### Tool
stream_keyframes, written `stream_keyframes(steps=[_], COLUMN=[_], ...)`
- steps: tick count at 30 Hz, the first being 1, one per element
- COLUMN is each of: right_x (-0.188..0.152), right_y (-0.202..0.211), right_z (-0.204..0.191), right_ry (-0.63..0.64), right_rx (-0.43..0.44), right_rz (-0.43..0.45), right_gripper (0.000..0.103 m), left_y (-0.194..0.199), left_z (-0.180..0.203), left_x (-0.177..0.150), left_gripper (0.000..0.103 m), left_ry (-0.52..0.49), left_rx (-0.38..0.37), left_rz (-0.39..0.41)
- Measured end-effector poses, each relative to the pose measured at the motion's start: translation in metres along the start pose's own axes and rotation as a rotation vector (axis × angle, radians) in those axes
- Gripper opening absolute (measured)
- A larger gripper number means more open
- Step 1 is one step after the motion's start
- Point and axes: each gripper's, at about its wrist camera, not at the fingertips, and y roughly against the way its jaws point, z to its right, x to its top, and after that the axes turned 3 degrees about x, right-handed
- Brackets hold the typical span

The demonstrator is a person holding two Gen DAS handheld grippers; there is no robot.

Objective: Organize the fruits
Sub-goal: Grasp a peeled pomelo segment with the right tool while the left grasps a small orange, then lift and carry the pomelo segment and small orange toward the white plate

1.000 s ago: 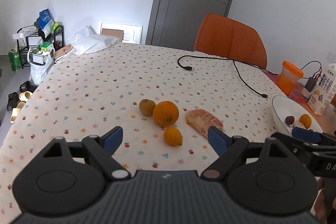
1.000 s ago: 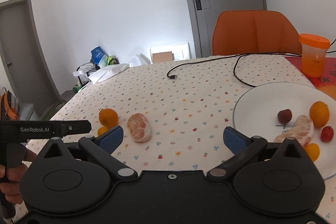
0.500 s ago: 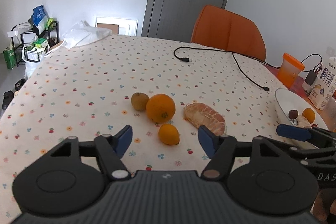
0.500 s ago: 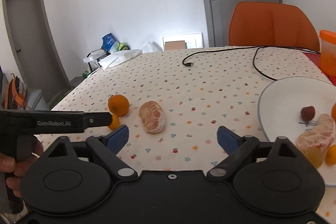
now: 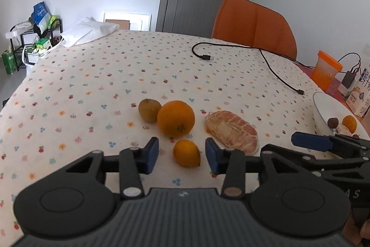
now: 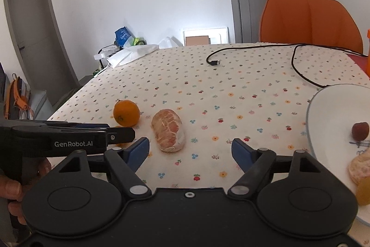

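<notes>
On the flowered tablecloth lie a small orange fruit (image 5: 186,153), a large orange (image 5: 176,118), a brownish-green fruit (image 5: 149,110) and a peeled citrus piece (image 5: 232,131). My left gripper (image 5: 182,154) is open, its blue pads on either side of the small orange fruit, apart from it. My right gripper (image 6: 190,151) is open and empty, just right of the peeled citrus piece (image 6: 168,129); the large orange (image 6: 126,113) lies left. A white plate (image 6: 328,108) at right holds a red fruit (image 6: 360,130) and other fruit.
A black cable (image 5: 266,57) runs across the far table. An orange chair (image 5: 254,24) stands behind. An orange-lidded cup (image 5: 327,70) and a carton (image 5: 362,94) stand at the right edge. A white bag (image 5: 89,32) lies at the far left corner.
My left gripper has moved forward and down to the small orange fruit, and its jaws have narrowed around it. My right gripper has swung left toward the peeled citrus piece.
</notes>
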Motion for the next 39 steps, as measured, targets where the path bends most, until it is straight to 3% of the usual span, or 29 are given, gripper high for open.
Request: stream_keyframes(steps=[6, 18, 20, 22, 39], right_x=[0.005, 0.008, 0.008, 0.009, 0.007], right_y=[-0.012, -0.036, -0.038, -0.039, 0.002], right_z=[0.0, -0.021, -0.022, -0.023, -0.015], right_ry=[0.007, 0.063, 0.075, 0.084, 0.041], right_rx=[0.01, 0.014, 0.0, -0.001, -0.019], right_rz=[-0.012, -0.046, -0.043, -0.043, 0.023], right_gripper=[0.071, 0.055, 0.037, 0.03, 0.027], left_y=[-0.001, 0.01, 0.012, 0.015, 0.036], left_z=[-0.005, -0.017, -0.018, -0.018, 0.005], left_x=[0.002, 0.002, 0.002, 0.001, 0.001], left_gripper=[0.023, 0.023, 0.023, 0.023, 0.023], left_ry=[0.013, 0.024, 0.024, 0.02, -0.029], left_rx=[-0.008, 0.01, 0.014, 0.017, -0.002], left_rz=[-0.003, 0.001, 0.003, 0.005, 0.046])
